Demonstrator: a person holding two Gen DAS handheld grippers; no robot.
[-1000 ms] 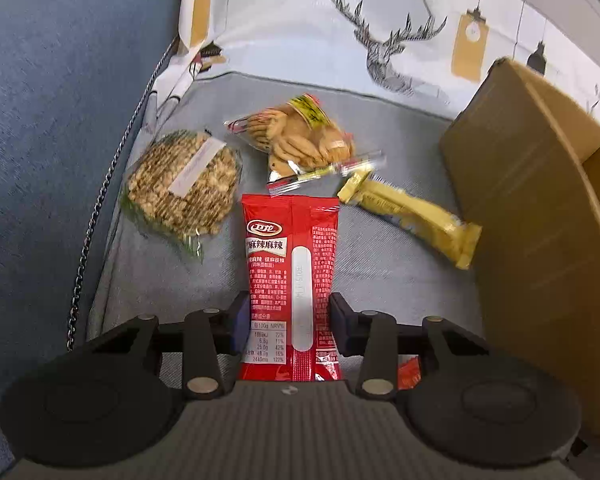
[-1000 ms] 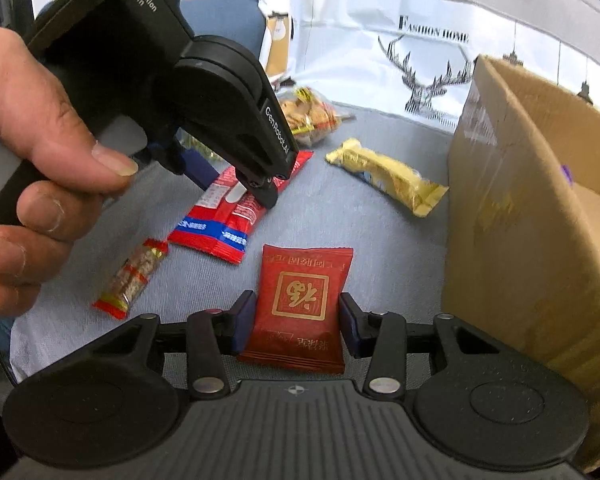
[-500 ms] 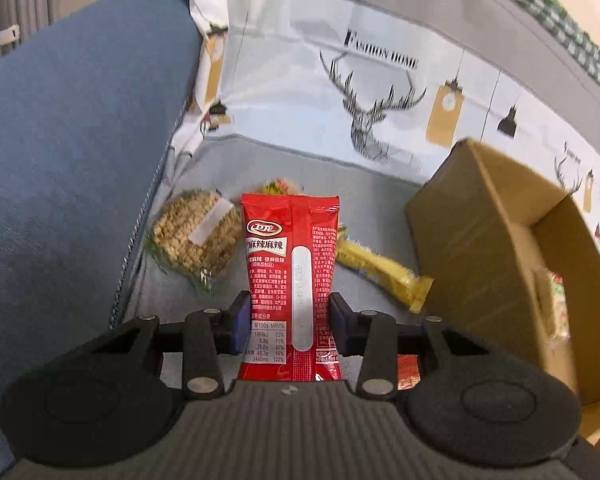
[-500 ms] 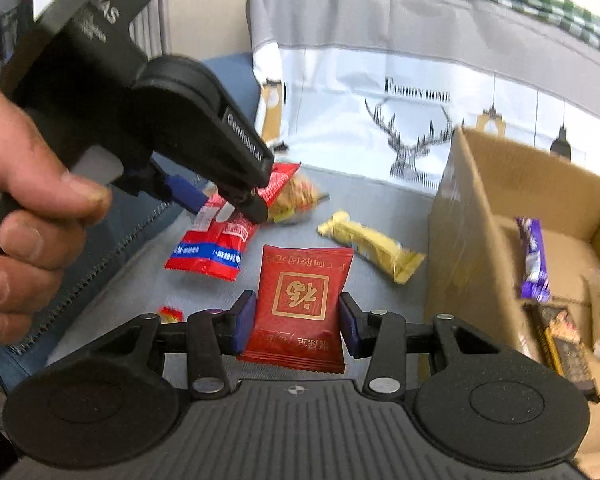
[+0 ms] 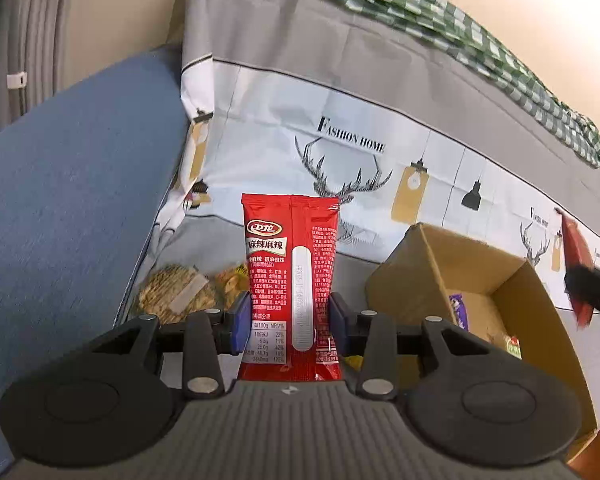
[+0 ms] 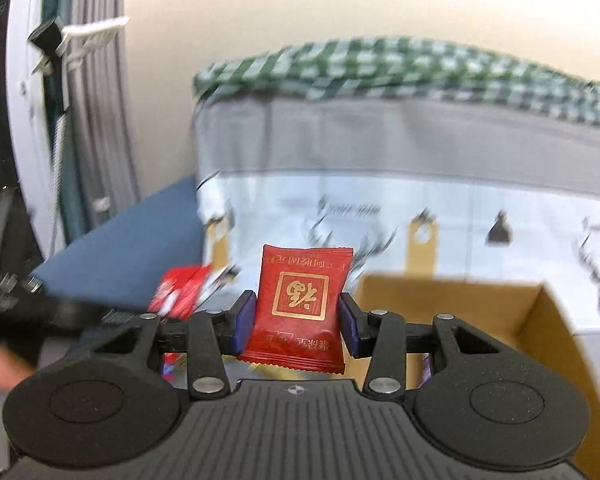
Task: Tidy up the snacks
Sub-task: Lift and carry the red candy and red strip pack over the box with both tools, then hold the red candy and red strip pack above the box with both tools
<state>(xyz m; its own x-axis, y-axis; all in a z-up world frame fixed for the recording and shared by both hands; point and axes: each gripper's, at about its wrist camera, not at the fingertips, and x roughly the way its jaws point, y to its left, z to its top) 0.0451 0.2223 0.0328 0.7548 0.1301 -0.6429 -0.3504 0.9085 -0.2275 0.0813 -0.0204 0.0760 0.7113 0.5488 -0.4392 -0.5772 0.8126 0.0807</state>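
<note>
Above the grey couch cover point(image 5: 204, 240), my left gripper point(image 5: 290, 320) clamps the tall red snack pack point(image 5: 290, 264) upright; my right gripper point(image 6: 297, 322) pinches a square red sachet point(image 6: 300, 304), cardboard box point(image 5: 432, 264) just beside both.

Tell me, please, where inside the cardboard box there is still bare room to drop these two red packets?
From the left wrist view, the cardboard box shows bare floor toward its far corner, along the back wall. The near strip is crowded by a purple packet and a green-labelled packet. The tall red packet hides the sofa seat behind it; beside it lie the round cracker pack and the cookie bag.
</note>
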